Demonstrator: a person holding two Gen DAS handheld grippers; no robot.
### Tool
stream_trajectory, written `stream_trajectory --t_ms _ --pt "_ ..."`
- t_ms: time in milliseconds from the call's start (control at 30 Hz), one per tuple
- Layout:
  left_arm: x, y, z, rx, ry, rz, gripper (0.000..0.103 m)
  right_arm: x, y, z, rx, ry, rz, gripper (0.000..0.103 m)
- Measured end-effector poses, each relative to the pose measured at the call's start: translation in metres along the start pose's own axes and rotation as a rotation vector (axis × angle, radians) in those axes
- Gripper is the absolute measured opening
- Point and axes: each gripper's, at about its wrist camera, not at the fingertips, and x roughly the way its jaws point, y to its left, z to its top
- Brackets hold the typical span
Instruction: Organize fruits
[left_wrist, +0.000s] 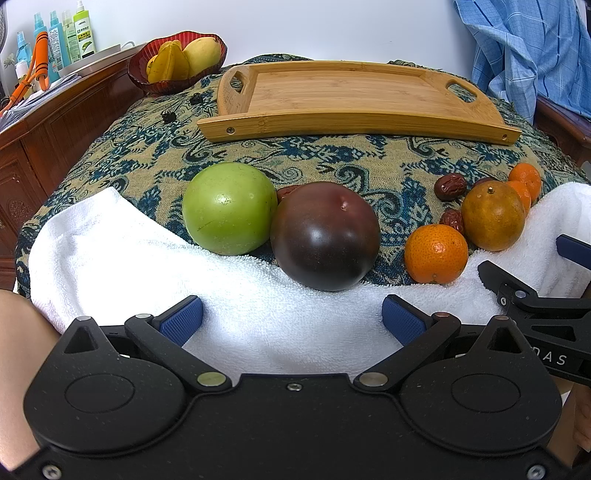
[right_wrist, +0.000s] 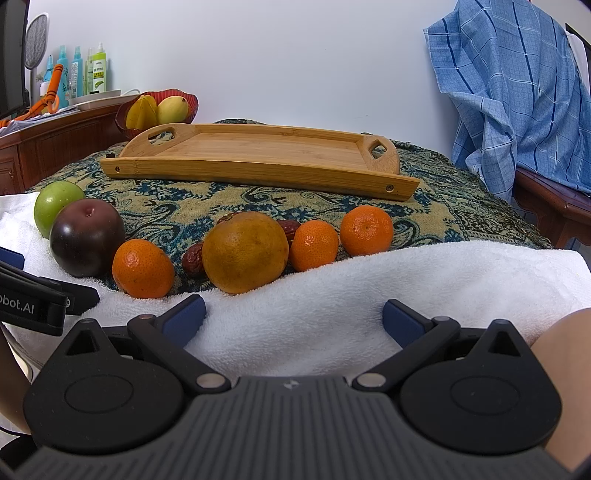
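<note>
My left claw (left_wrist: 291, 319) hung open over the white towel (left_wrist: 258, 314).
Just ahead sat a dark plum (left_wrist: 325, 236) touching a green apple (left_wrist: 229, 208); beyond them lay the bare bamboo tray (left_wrist: 354, 99), oranges (left_wrist: 436, 253) off right.

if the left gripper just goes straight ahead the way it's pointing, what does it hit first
Most likely the dark purple fruit, which sits almost centred ahead of the open left gripper past a strip of white towel. Depth is uncertain.
</note>
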Motion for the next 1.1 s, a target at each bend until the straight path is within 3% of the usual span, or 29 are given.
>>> stream_trajectory --t_ms 567,833,967,1100 --pt "0.000 0.000 0.000 0.003 -0.001 -0.001 0.103 -0.001 0.001 0.000 0.002 -0.001 -0.001 0.103" --pt "-0.003 0.002 -0.007 0.015 -0.058 -0.010 0.103 0.001 0.002 -0.005 0.012 -0.027 -0.016 0.103" --pt "-0.008 -0.001 -0.003 0.026 -0.052 -0.004 0.103 -0.001 0.000 0.002 0.008 0.002 -0.002 0.103" --pt "-0.021 0.000 0.000 0.046 -0.106 -0.017 0.094 -0.009 0.004 0.005 -0.042 -0.045 0.005 0.102"
